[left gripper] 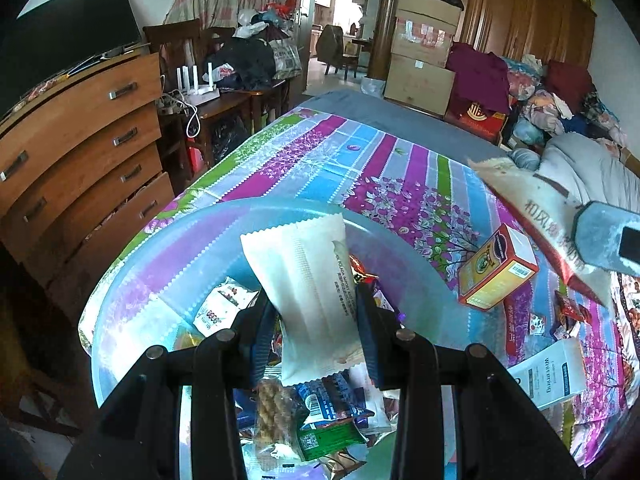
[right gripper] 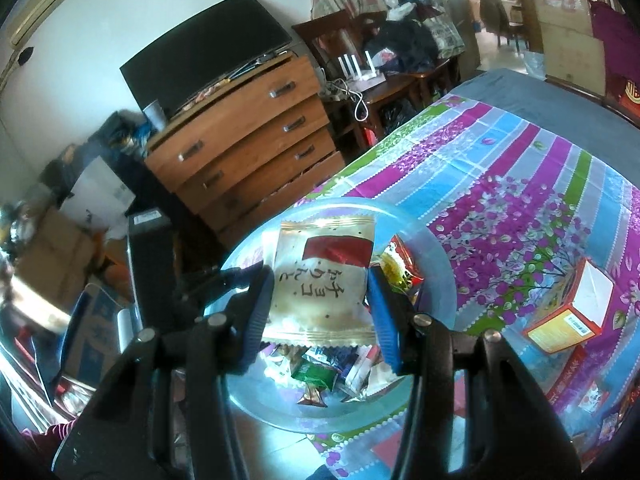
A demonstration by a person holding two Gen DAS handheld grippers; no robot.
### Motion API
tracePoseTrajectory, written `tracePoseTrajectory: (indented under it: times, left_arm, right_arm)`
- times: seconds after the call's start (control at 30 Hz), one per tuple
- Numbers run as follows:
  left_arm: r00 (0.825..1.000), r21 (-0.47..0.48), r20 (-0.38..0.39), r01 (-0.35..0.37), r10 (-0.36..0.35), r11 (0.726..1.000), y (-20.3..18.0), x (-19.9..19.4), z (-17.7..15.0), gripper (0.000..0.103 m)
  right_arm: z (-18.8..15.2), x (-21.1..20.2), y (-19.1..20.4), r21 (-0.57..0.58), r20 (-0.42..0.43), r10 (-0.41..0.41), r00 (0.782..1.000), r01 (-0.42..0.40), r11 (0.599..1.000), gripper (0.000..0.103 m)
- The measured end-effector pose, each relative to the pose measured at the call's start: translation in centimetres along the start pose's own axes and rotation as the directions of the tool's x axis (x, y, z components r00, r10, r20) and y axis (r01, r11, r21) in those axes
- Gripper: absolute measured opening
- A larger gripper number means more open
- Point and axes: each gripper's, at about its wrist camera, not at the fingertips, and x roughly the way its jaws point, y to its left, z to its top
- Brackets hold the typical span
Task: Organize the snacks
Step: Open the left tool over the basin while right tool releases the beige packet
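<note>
A clear blue plastic bowl (left gripper: pixel 132 280) sits at the near left corner of the flowered cloth and holds several wrapped snacks (left gripper: pixel 320 420). My left gripper (left gripper: pixel 316 312) is shut on a white snack packet (left gripper: pixel 308 292), held upright over the bowl. My right gripper (right gripper: pixel 320 292) is shut on a gold packet with a red patch (right gripper: pixel 324 276), held above the same bowl (right gripper: pixel 436 248). The right gripper also shows at the right edge of the left wrist view, with its packet (left gripper: pixel 532 208).
An orange and yellow box (left gripper: pixel 496 272) lies on the cloth right of the bowl, with a white box (left gripper: pixel 552 372) and small red packets (left gripper: pixel 568 308) nearer. A wooden chest of drawers (right gripper: pixel 248 136) stands left of the bed. Bedding and cartons are piled at the far right.
</note>
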Motion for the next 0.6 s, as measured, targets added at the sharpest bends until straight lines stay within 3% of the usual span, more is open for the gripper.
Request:
tracePoseTrajectory:
  times: [0.53,0.6]
  left_arm:
    - [0.999,-0.02,-0.034,0.006,-0.007,1.0,0.0,1.1,-0.5,0.04]
    - [0.999,-0.021,-0.039,0.008,-0.009,1.0,0.1,1.2,-0.5,0.046]
  right_arm:
    - [-0.2,1.5,-0.2,0.013,-0.035,-0.003,0.999,0.003,1.0,0.05]
    - [-0.2,1.6,-0.1,0.016,-0.037,0.0,0.999,0.0,1.0,0.051]
